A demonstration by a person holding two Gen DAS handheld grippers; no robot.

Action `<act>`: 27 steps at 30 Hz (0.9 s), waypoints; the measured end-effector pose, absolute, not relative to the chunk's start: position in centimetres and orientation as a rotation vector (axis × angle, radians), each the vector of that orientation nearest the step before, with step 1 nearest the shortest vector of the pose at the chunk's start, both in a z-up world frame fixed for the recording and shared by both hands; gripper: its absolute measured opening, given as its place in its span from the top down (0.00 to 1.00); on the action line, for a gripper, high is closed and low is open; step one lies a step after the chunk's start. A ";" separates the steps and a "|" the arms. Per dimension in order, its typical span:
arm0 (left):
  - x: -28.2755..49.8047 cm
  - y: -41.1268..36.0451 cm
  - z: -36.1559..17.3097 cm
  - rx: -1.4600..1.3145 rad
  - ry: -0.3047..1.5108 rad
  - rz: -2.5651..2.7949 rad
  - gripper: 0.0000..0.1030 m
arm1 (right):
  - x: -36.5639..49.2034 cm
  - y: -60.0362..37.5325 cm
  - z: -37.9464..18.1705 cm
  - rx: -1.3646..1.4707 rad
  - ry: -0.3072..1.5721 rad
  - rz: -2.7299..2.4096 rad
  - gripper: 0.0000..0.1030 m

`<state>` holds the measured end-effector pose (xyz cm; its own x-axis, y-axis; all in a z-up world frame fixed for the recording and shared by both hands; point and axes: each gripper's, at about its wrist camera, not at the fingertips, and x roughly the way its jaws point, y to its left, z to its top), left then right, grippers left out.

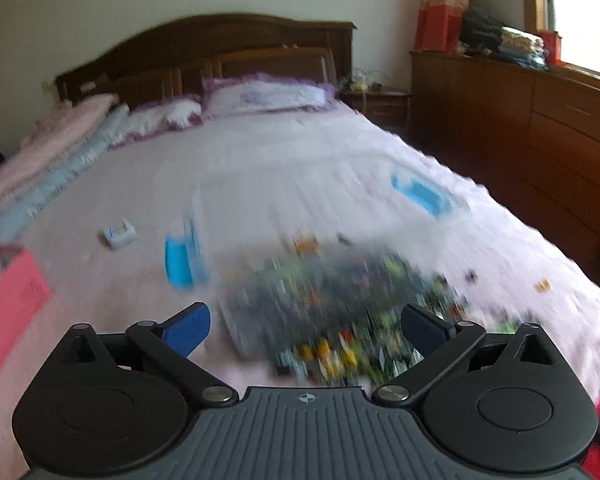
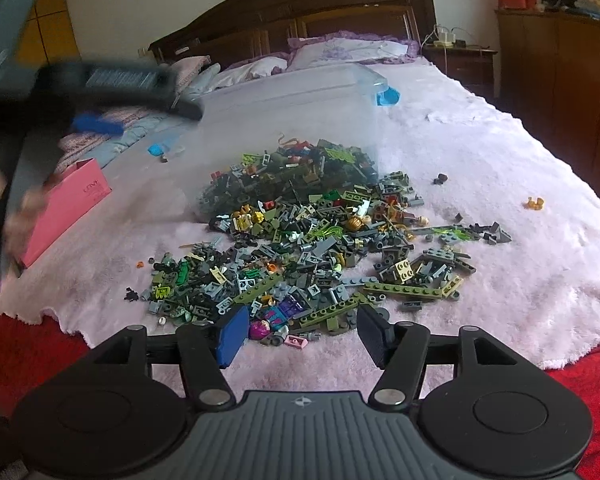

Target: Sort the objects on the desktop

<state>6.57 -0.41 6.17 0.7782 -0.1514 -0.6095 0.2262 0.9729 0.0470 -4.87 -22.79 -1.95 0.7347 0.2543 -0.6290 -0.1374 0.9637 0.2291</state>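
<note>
A big pile of small toy bricks (image 2: 312, 232), mostly grey, green and black, lies spread on a white fluffy blanket (image 2: 480, 152) on a bed. A clear plastic bin (image 2: 300, 96) with blue handles lies tipped over the pile's far part. My right gripper (image 2: 303, 336) is open and empty, low over the pile's near edge. In the left wrist view everything is motion-blurred; my left gripper (image 1: 306, 330) is open and empty above the bricks (image 1: 332, 304). The right wrist view shows its blue finger (image 2: 96, 124) high at the left.
A pink box (image 2: 68, 208) lies at the blanket's left edge and a small white box (image 1: 118, 234) further back. Stray pieces, one black (image 2: 441, 179) and one orange (image 2: 535, 203), lie to the right. Red cover (image 2: 20, 352) borders the blanket. Pillows, headboard and wooden dressers stand beyond.
</note>
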 end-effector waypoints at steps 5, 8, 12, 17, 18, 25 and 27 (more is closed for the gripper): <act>3.2 2.3 2.3 0.082 0.765 -0.174 0.00 | -5.0 -22.0 -2.3 0.134 0.729 0.238 0.56; 1.9 3.6 0.7 0.045 0.827 -0.158 0.00 | -4.9 -21.5 -2.5 0.115 0.749 0.254 0.57; 0.8 4.5 -0.8 0.046 0.877 -0.155 0.00 | -4.8 -20.8 -2.8 0.089 0.775 0.274 0.56; 0.1 4.5 -1.0 0.040 0.845 -0.162 0.28 | -4.6 -20.0 -3.3 0.061 0.813 0.305 0.57; 0.2 4.6 -1.0 0.030 0.847 -0.165 0.31 | -4.5 -19.8 -3.4 0.055 0.820 0.312 0.62; 0.3 4.6 -1.5 0.015 0.873 -0.174 0.28 | -4.4 -19.2 -3.9 0.041 0.834 0.318 0.68; 0.3 4.3 -1.7 0.018 0.880 -0.181 0.27 | -4.2 -19.1 -4.1 0.037 0.831 0.314 0.68</act>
<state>0.32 4.31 -1.69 0.6226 -0.1499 -0.7680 0.1648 0.9846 -0.0586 -4.20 -19.10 -4.07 0.6308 0.2883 -0.7204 -0.2598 0.9533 0.1540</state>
